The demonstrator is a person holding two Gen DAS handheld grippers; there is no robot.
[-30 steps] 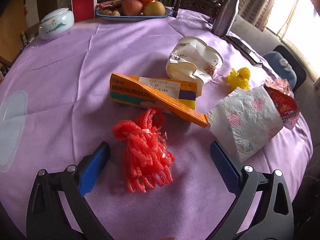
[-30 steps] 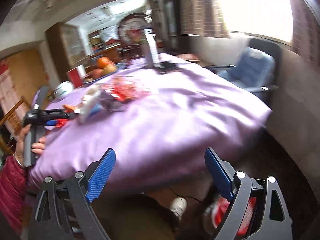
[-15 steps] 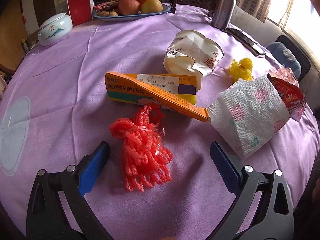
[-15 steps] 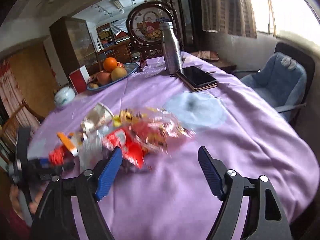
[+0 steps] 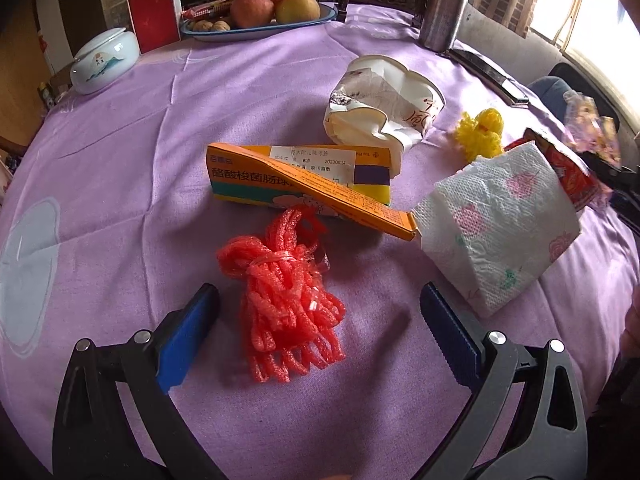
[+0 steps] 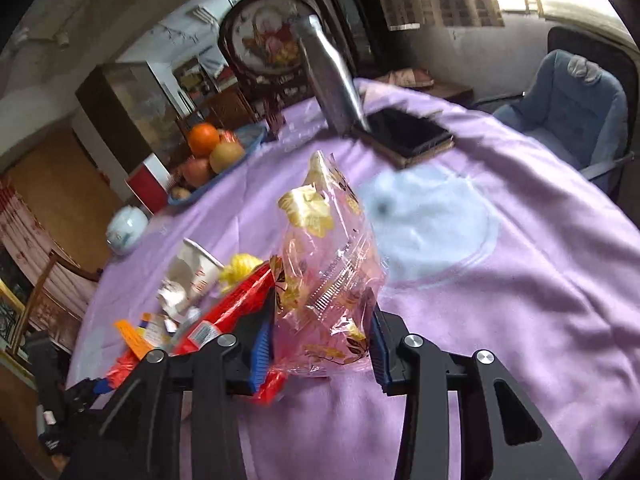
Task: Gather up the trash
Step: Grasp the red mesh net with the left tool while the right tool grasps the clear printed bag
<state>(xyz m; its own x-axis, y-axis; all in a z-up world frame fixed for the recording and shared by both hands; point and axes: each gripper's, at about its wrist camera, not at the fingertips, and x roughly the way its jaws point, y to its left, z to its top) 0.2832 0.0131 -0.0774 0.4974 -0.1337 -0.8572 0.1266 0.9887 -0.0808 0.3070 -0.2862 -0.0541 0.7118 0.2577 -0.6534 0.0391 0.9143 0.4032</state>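
The table is seen by the left wrist view from just above its near edge, looking across the purple cloth toward the fruit plate at the far side. The right wrist view is set low and close at another edge, angled across the cloth toward the same plate. Shared by both views are the crushed paper cup, the yellow pompom, the steel bottle and the white lidded bowl.
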